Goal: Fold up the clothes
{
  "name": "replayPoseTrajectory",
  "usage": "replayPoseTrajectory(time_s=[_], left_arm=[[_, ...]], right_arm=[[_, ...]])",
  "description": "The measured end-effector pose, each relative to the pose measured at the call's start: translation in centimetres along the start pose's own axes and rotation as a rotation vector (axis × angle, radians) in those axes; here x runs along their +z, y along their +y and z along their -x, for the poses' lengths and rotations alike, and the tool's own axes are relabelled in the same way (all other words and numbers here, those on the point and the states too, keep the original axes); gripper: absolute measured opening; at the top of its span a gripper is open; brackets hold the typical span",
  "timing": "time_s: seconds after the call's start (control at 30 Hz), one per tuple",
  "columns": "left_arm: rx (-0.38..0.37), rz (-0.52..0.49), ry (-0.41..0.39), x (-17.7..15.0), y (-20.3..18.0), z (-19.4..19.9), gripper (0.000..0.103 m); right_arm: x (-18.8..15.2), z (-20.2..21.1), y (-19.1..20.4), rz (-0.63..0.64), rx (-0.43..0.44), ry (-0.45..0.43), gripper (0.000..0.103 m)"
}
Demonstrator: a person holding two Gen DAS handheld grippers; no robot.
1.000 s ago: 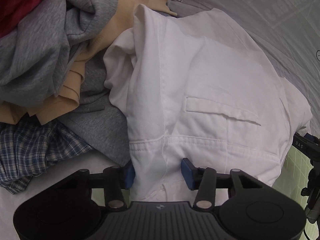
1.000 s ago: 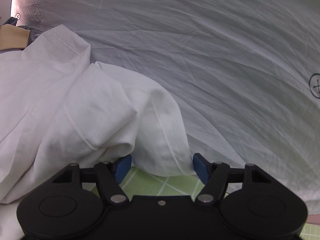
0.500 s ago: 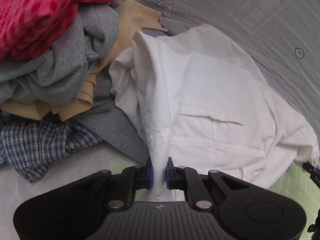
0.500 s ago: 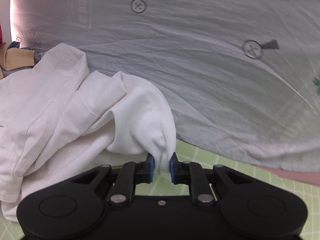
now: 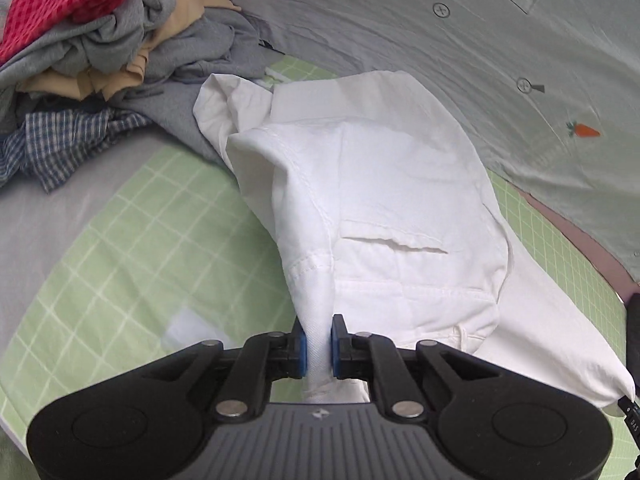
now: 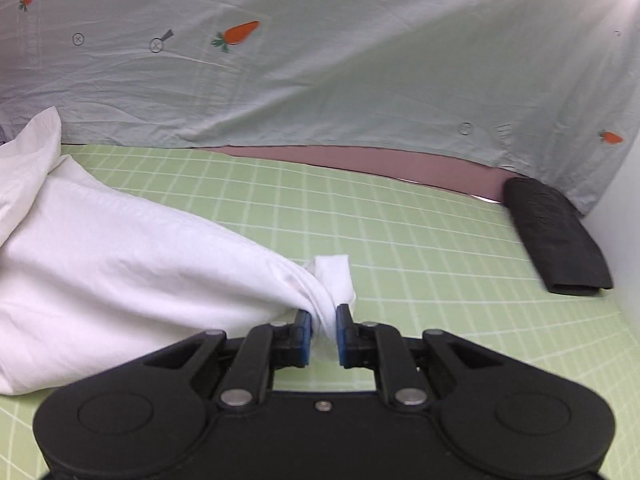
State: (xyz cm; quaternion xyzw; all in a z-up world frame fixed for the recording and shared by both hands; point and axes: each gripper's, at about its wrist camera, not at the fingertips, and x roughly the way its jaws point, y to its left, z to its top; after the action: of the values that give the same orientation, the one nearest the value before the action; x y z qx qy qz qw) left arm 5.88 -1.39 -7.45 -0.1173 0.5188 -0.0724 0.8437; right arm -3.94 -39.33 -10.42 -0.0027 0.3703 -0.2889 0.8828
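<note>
Both the left gripper (image 5: 319, 344) and right gripper (image 6: 323, 331), open a second ago, are now clenched on the white trousers (image 5: 384, 216), dragged off the clothes pile (image 5: 112, 48) onto the green mat (image 6: 420, 240), ready for spreading.

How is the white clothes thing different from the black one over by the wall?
The white garment is bunched and puffy; the black garment is folded flat into a neat strip. The white one is pinched by the right claw and left claw; the black one lies untouched. Both rest on the green checked mat.
</note>
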Motion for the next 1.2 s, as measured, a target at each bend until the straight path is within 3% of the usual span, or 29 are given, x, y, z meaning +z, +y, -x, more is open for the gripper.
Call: replayPoseTrajectory(time_s=[0.17, 0.3, 0.5, 0.67, 0.83, 0.9, 0.97, 1.03, 1.1, 1.2], left_arm=[[-0.04, 0.057, 0.066, -6.4, -1.3, 1.4, 0.013], [-0.046, 0.088, 0.072, -8.0, -2.1, 1.7, 0.013], [-0.053, 0.157, -0.054, -6.3, -2.3, 4.6, 0.012], [-0.037, 0.188, -0.134, -2.6, -1.4, 5.4, 0.013], [0.016, 0.2, -0.123, -0.3, -0.6, 2.1, 0.013], [0.086, 0.219, -0.071, 0.1, 0.0, -1.3, 0.013], [0.174, 0.227, 0.0, 0.2, 0.3, -4.5, 0.018], [0.211, 0.232, 0.048, 0.2, 0.3, -5.7, 0.021], [0.226, 0.212, 0.044, 0.2, 0.1, -5.6, 0.026], [0.236, 0.192, 0.008, 0.4, 0.0, -4.6, 0.048]], right_arm=[[-2.7, 3.4, -6.7, -0.057, -0.105, 0.005, 0.012], [-3.7, 3.2, -10.4, -0.096, -0.132, 0.018, 0.012], [-2.8, 3.0, -12.7, -0.081, -0.178, -0.033, 0.012], [0.8, 3.2, -15.6, -0.144, -0.241, -0.127, 0.012], [4.4, 2.5, -18.4, -0.196, -0.344, -0.213, 0.012], [4.8, 0.8, -18.9, -0.232, -0.345, -0.174, 0.012], [4.3, -2.3, -18.7, -0.202, -0.32, -0.068, 0.014], [3.4, -4.9, -18.1, -0.178, -0.315, 0.044, 0.015], [2.5, -5.9, -17.4, -0.196, -0.315, 0.106, 0.023], [1.6, -5.2, -17.0, -0.297, -0.297, 0.102, 0.038]])
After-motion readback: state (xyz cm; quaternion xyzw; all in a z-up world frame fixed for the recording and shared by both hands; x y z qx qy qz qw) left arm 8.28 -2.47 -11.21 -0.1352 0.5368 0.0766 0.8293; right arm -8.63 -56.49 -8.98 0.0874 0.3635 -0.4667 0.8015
